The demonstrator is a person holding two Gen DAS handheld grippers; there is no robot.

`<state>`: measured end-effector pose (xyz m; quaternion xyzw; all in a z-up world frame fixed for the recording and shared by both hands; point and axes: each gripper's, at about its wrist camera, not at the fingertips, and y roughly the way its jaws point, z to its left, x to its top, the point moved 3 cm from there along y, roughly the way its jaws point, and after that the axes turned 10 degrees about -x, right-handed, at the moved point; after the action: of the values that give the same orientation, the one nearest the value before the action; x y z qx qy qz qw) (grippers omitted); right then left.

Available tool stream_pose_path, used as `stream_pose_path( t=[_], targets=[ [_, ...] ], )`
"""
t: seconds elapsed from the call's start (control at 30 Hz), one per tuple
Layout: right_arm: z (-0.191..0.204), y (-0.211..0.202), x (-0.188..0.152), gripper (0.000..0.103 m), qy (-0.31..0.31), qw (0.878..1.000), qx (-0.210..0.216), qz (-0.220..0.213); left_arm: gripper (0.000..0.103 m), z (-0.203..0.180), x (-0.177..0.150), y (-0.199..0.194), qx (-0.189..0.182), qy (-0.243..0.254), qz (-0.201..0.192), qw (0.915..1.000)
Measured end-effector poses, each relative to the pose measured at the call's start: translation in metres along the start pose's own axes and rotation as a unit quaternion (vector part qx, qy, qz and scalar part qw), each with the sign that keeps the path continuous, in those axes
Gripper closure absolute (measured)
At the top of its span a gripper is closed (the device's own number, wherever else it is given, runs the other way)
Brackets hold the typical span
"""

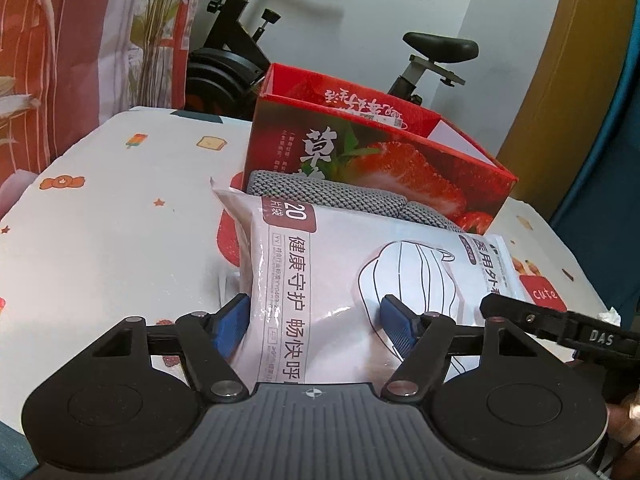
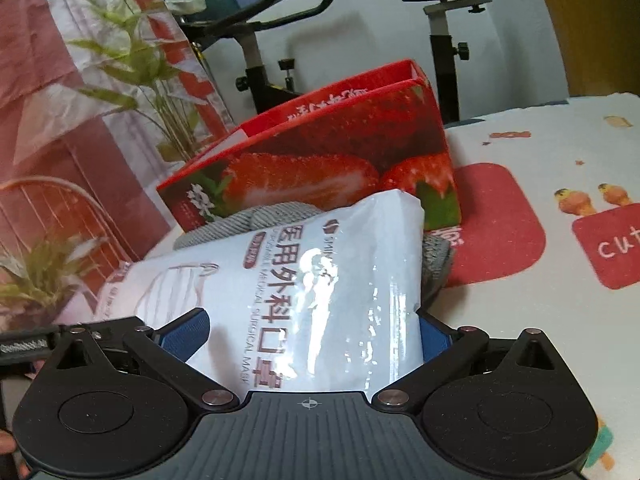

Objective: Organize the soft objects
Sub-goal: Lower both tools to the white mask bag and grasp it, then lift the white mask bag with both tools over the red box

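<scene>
While the red strawberry box (image 1: 380,168) stands open-topped on the patterned counter (image 1: 112,216), with an exercise bike behind it, a white pack of surgical masks (image 1: 360,264) is held just in front of the box by both sets of tongs at once, lying partly over a grey knitted cloth (image 1: 332,196) that rests against the box's near wall. Judging by the task, the step in hand is the carrying of this soft pack to the box; the next move would call for lifting it clear of the near wall and of the grey cloth, keeping both ends level so the slippery film does not sag or slide out, then lowering it inside. Both tools point forward and somewhat downward toward the box, side by side, the right one's black frame showing at the edge of the left wrist view. The left tongs (image 1: 316,320) are clamped on one end of the pack, blue pads (image 1: 230,324) pressing into its sides. The right tongs (image 2: 308,332) grip the other end likewise, pads (image 2: 186,336) set against the film.
</scene>
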<state>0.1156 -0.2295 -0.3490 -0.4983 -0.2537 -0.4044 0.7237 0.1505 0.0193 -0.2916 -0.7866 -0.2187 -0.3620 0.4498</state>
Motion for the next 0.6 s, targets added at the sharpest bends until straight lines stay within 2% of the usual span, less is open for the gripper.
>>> stream_pose_path(
  t=[0.23,0.43,0.6],
  targets=[
    [0.015,-0.004,0.000,0.000,-0.058,0.998,-0.008,-0.016,0.029,0.002,0.000,0.002,-0.003,-0.008,0.004,1.0000],
    [0.038,-0.012,0.002,0.000,-0.132,0.991,-0.024,-0.025,0.031,0.001,0.002,-0.001,-0.007,-0.015,0.001,0.9999],
    [0.047,-0.022,0.013,0.000,-0.145,0.989,-0.022,-0.036,0.031,0.003,0.012,-0.011,-0.019,-0.028,-0.017,0.9993]
  ],
)
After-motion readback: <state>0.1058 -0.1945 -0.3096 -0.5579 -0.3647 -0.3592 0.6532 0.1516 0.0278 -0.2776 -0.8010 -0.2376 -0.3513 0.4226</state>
